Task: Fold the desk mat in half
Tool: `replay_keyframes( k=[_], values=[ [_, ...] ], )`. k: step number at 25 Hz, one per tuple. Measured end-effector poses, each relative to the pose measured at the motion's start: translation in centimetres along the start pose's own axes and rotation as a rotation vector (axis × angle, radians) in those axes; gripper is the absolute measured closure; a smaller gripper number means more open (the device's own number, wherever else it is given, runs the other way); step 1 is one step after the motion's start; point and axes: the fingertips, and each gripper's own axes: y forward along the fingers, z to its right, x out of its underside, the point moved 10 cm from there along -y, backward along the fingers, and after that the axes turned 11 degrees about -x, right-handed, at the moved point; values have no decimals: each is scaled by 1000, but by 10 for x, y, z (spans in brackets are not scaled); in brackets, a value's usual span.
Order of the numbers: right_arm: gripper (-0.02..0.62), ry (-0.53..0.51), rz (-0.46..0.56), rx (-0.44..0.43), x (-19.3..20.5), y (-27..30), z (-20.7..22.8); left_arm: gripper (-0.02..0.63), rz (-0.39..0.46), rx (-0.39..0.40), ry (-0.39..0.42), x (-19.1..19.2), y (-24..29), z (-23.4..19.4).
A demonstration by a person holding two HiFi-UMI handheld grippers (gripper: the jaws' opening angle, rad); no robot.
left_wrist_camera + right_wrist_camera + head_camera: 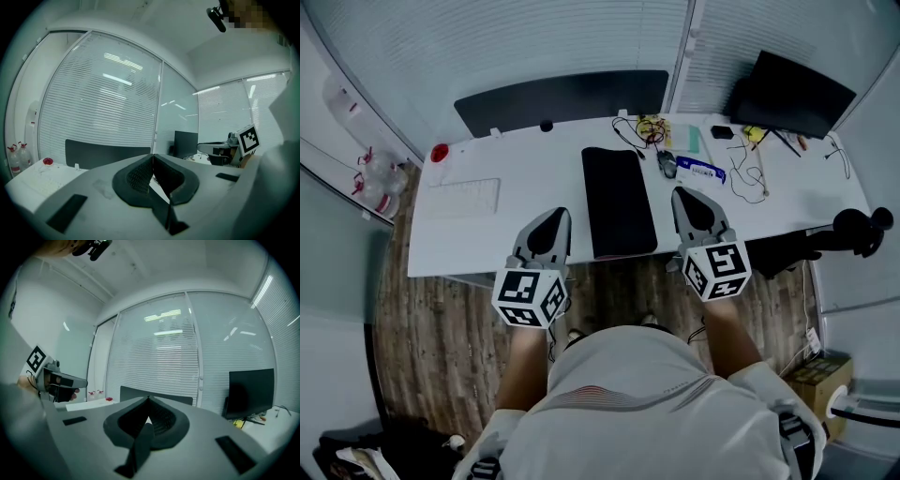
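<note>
I see the left gripper (553,221) and right gripper (688,200) flanking the black desk mat (619,201) on the white surface (487,239), both jaws clenched, empty.

The desk mat (619,202) is matt black on a smooth white desk (544,178). At six o'clock, the floor (441,328) shows rough weathered wood. The left gripper (555,216) and right gripper (686,194) have matt grey plastic shells and ribbed black pads (136,176).

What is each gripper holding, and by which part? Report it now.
Nothing is held. The left gripper and right gripper both have their jaws together with nothing between; the desk mat lies apart from both.
</note>
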Motion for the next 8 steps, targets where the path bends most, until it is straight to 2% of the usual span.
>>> replay_keyframes(
  k=[8],
  values=[
    [545, -12, -2, -5, -3, -4, -7, 593, -11, 13, 1, 1, -3, 2]
  ],
)
